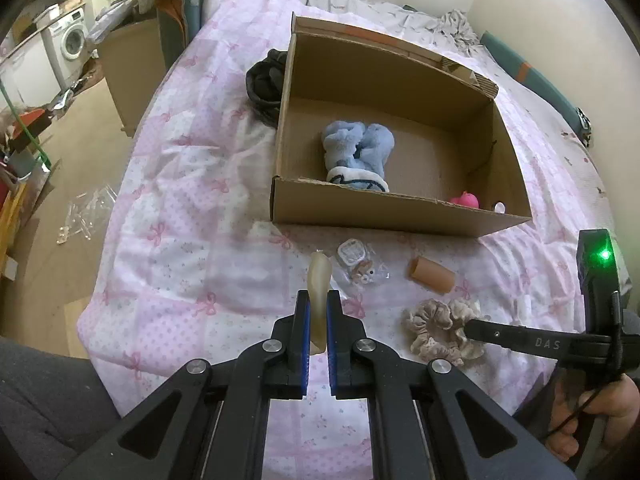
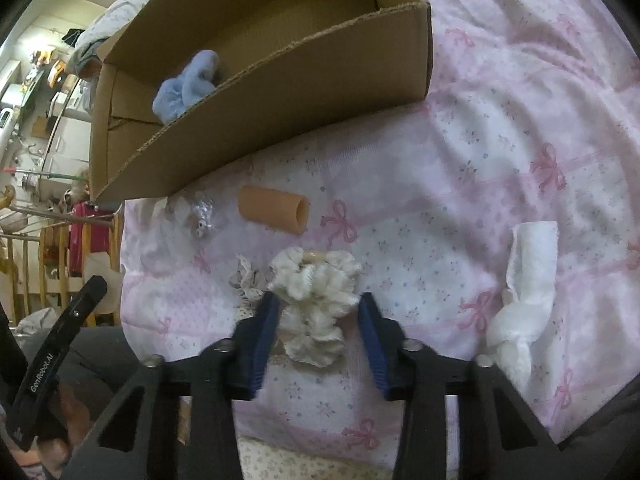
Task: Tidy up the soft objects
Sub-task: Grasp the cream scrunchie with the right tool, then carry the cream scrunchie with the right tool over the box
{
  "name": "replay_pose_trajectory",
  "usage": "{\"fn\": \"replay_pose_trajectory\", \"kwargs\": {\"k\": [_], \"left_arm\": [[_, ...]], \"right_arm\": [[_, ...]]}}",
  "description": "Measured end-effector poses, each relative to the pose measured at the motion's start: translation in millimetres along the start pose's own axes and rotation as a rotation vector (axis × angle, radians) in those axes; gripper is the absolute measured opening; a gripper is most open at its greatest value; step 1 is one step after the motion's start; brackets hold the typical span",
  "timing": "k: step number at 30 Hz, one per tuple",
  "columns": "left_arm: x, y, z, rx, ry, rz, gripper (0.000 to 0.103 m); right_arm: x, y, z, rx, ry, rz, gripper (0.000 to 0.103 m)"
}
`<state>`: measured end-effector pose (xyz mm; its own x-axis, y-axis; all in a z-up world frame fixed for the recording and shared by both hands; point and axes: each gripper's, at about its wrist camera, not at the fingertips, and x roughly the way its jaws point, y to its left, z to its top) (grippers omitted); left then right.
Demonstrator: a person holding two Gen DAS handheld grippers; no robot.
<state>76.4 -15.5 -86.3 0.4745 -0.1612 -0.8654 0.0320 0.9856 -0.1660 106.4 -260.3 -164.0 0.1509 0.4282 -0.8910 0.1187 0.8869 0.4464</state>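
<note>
On the bed's pink quilt, the left gripper pinches a pale yellowish soft piece, while the right gripper straddles a cream scrunchie, jaws parted.

Black gripper linkages, blue-lined jaws, silver screws, green LED

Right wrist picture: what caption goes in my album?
Open right gripper straddles a cream scrunchie on the pink bedspread, near the cardboard box.

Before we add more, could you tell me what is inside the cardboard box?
Inside the cardboard box lie blue fluffy slippers, a pink toy and a small white item. The near wall hides the floor just behind it.
</note>
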Motion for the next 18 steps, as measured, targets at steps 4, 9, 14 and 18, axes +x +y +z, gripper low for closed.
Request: {"fn": "replay_pose_trajectory", "kwargs": {"k": [4, 9, 14, 18], "left_arm": [[0.0, 0.8, -0.6, 0.002, -0.005, 0.009, 0.007], [-1.1, 4.9, -0.2, -0.009, -0.013, 0.017, 0.007], [-1.0, 4.9, 0.1, -0.011, -0.015, 0.024, 0.007], [0.5, 4.8, -0.1, -0.012, -0.017, 0.036, 0.007]], "right_arm": [[-4.0, 3.0, 0.0, -0.026, -0.018, -0.008, 0.011], [-22.6, 9.2, 0.3, -0.056, -0.105, 0.018, 0.010], [-50.9, 18.7, -1.3, -0.102, -0.233, 0.093, 0.010], [-44.7, 23.3, -2.3, -0.128, -0.205, 0.075, 0.010]]}}
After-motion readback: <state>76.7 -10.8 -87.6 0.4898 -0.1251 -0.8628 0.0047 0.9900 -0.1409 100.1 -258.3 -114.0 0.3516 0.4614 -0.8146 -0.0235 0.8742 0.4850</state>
